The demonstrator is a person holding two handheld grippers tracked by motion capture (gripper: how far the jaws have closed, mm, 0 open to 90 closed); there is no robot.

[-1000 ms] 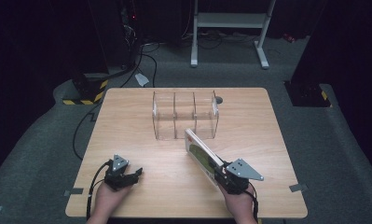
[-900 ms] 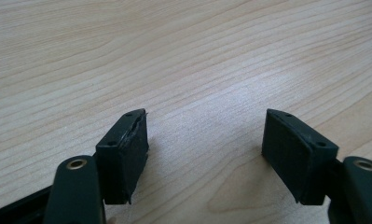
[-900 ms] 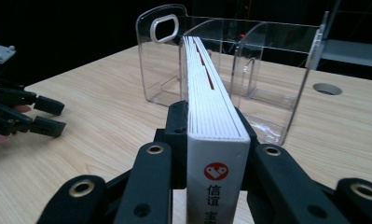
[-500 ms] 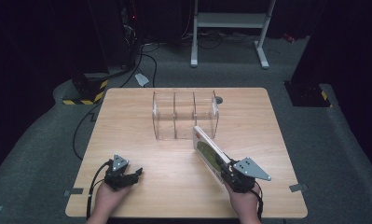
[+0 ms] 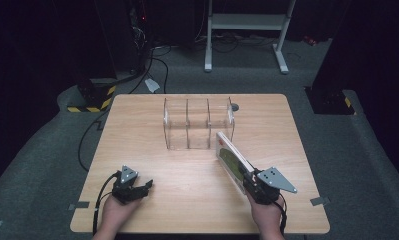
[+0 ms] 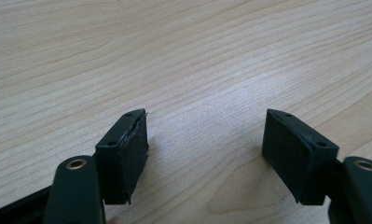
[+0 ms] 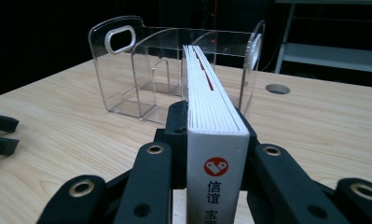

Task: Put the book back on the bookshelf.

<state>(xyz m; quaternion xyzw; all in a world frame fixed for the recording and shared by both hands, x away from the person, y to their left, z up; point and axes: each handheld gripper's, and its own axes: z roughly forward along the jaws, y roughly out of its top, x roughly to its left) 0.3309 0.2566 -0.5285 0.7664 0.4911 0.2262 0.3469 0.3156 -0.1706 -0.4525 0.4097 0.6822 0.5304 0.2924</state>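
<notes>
Right gripper clamped on book (spine toward camera), clear organizer at 11 o'clock; left gripper wide open, empty, resting on table.

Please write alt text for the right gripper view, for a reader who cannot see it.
The right tool grips a white book upright by its spine end, aimed at a clear plastic organizer on the wooden table.

table — wood | floor — grey carpet | white stand
</notes>
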